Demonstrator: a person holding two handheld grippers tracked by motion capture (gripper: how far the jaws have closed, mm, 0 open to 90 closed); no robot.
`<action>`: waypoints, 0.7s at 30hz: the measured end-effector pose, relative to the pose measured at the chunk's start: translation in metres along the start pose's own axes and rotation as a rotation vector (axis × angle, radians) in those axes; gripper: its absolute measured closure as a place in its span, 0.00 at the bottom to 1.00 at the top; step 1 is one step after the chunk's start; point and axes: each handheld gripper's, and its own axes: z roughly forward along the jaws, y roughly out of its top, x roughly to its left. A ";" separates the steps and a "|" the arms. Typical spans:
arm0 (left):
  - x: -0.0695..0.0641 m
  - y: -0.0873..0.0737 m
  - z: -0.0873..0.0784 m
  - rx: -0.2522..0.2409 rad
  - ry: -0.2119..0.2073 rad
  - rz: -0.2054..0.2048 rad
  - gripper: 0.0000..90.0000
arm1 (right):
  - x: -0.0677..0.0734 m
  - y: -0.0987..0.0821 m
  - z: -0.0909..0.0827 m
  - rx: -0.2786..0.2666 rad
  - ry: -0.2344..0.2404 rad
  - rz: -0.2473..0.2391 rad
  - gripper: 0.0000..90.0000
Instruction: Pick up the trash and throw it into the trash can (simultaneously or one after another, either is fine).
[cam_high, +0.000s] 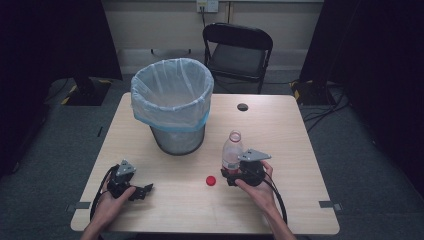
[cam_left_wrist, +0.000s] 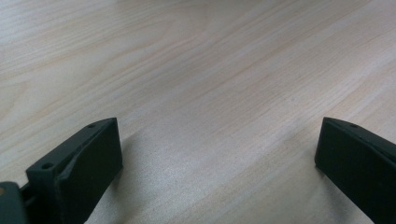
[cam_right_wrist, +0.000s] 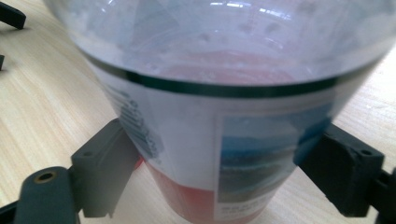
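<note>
The right gripper (cam_right_wrist: 217, 172) pinches the clear plastic bottle (cam_right_wrist: 219, 107) at its glossy paper label. The left gripper (cam_left_wrist: 217, 158) rests spread wide over the pale wood-grain table (cam_left_wrist: 196, 60), near a small round red cap (cam_high: 211, 180).

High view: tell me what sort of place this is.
Probably a lab or studio set up for recording: a lone wooden table on grey carpet, dark curtains at both sides, a folding chair and cables behind.

Labelled plastic bottle (cam_right_wrist: 219, 121) upright between the tongs (cam_right_wrist: 219, 172), wooden table (cam_right_wrist: 42, 107)
</note>
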 end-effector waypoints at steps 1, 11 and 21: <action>0.000 0.000 0.000 0.000 0.000 0.000 0.00 | 0.000 0.000 0.001 -0.001 0.001 -0.005 0.19; 0.000 0.000 0.000 0.000 -0.001 0.001 0.00 | -0.001 -0.002 0.006 0.016 0.004 -0.019 0.30; 0.000 0.000 0.000 0.000 -0.001 0.000 0.00 | -0.005 0.002 0.001 -0.016 0.021 0.015 0.31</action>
